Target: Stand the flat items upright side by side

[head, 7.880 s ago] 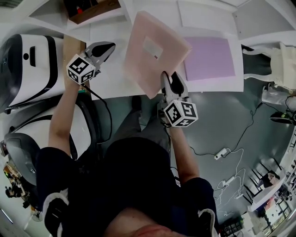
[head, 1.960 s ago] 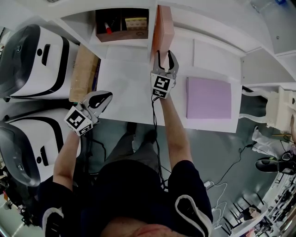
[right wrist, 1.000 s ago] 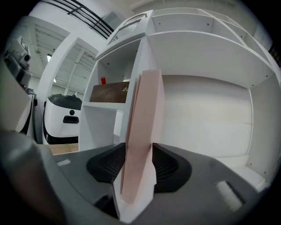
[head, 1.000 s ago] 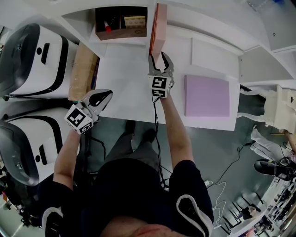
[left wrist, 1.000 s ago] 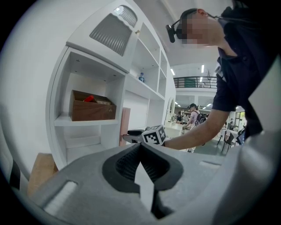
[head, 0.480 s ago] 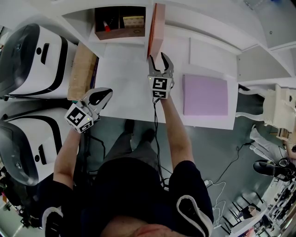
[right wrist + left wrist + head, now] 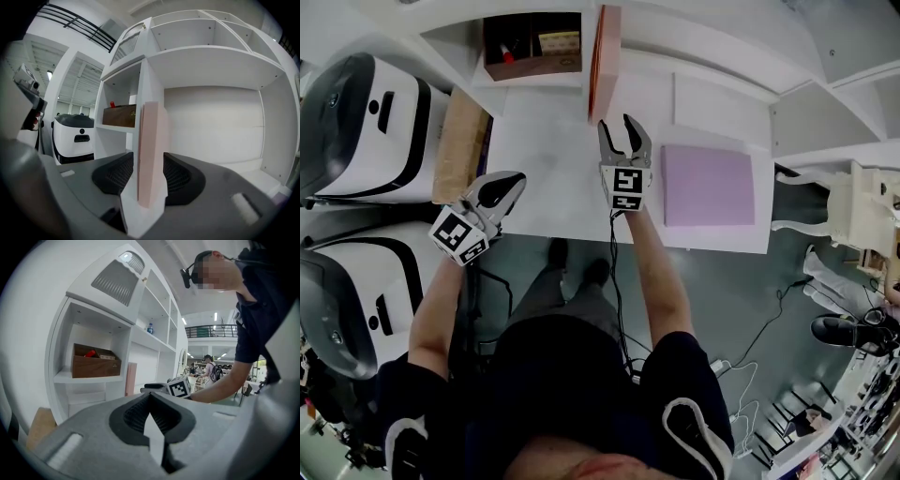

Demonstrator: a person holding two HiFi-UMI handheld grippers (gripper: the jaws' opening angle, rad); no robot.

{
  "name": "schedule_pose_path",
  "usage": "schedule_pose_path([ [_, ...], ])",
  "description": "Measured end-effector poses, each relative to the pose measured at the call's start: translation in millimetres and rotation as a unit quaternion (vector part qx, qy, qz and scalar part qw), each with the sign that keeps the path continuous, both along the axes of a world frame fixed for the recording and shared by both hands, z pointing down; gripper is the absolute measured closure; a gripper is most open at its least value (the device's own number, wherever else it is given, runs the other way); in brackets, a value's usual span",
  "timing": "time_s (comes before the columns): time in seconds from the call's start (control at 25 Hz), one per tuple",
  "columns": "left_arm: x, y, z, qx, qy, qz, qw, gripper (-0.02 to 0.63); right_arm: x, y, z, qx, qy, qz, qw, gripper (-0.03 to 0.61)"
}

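A pink flat item stands upright on its edge at the back of the white table, against a shelf divider. In the right gripper view the pink flat item shows straight ahead, in line with the gap between the jaws. My right gripper is open, a short way in front of it, touching nothing. A purple flat item lies flat on the table to the right of that gripper. My left gripper hangs shut and empty over the table's front left edge; it appears as in its own view.
A wooden box with small things in it sits in the shelf cubby left of the pink item. A tan slab lies at the table's left end. Two big white machines stand on the left. Cables trail on the floor.
My right gripper has drawn back from the pink item toward the person, jaws apart. The pink item stays standing on its own. The left gripper has hardly moved.
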State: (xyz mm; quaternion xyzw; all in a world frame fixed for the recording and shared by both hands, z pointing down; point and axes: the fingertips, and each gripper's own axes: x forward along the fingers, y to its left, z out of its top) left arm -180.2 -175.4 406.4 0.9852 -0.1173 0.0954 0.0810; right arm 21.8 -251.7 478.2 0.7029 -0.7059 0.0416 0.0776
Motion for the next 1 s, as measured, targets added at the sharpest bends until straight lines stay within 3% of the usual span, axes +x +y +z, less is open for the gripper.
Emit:
schedule_pose_path([
  [0.56, 16, 15, -23, 0.0, 0.028, -0.007, 0.9996, 0.614, 2, 62, -36, 0.009, -0.047, -0.007, 0.999, 0.362],
  [1.0, 44, 45, -39, 0.013, 0.034, 0.007, 0.9993, 0.614, 21, 134, -55, 0.011, -0.062, 0.016, 0.998, 0.351],
])
